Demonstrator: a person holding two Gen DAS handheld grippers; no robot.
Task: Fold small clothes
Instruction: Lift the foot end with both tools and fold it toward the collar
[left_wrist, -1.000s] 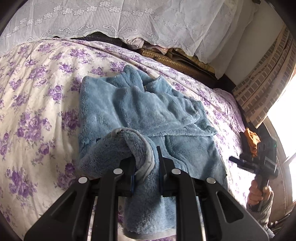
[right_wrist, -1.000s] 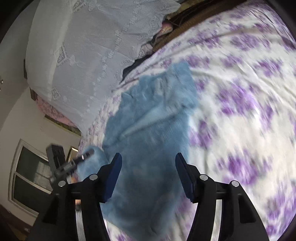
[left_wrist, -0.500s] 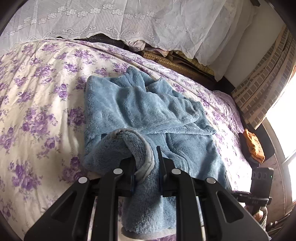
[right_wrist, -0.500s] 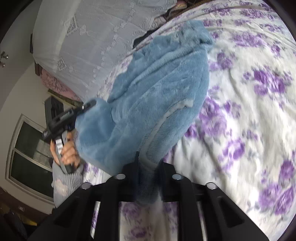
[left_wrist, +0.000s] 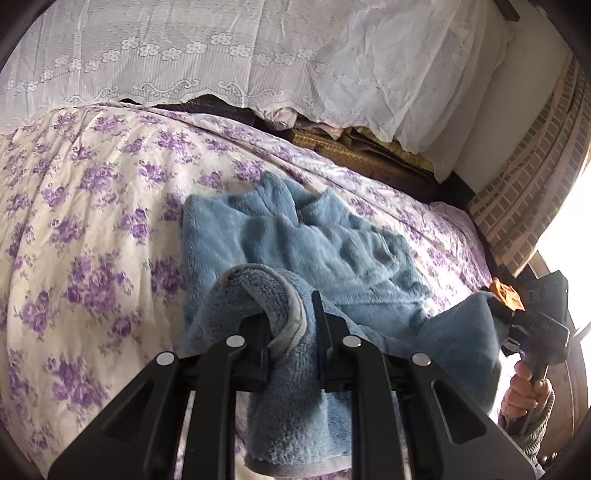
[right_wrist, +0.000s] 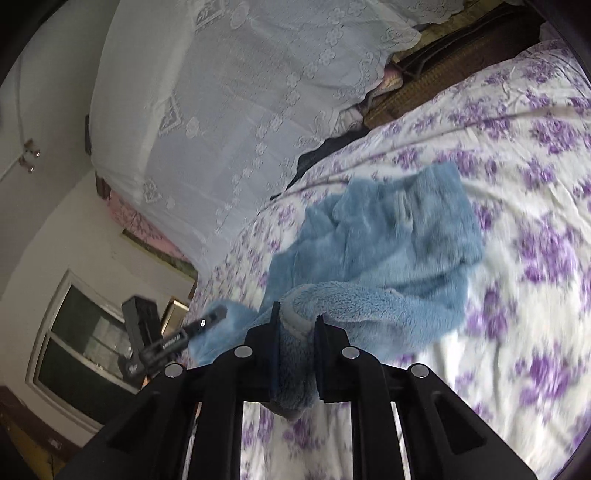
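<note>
While my left gripper (left_wrist: 290, 328) pinches a grey-trimmed edge of the blue fleece garment (left_wrist: 295, 236), its jaws drawn narrow on the fabric, my right gripper (right_wrist: 295, 328) clamps another bunched edge of the same garment, jaws likewise nearly together on the fleece. Both held edges are lifted off the bed; the rest of the garment lies rumpled on the purple-flowered bedspread (left_wrist: 92, 206). From my left camera I see my right hand (left_wrist: 526, 395) gripping its handle beside the window.

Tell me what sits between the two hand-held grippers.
The blue fleece garment spans from the left hand-held gripper to the right hand-held gripper, both clamped on it; left wrist view.
</note>
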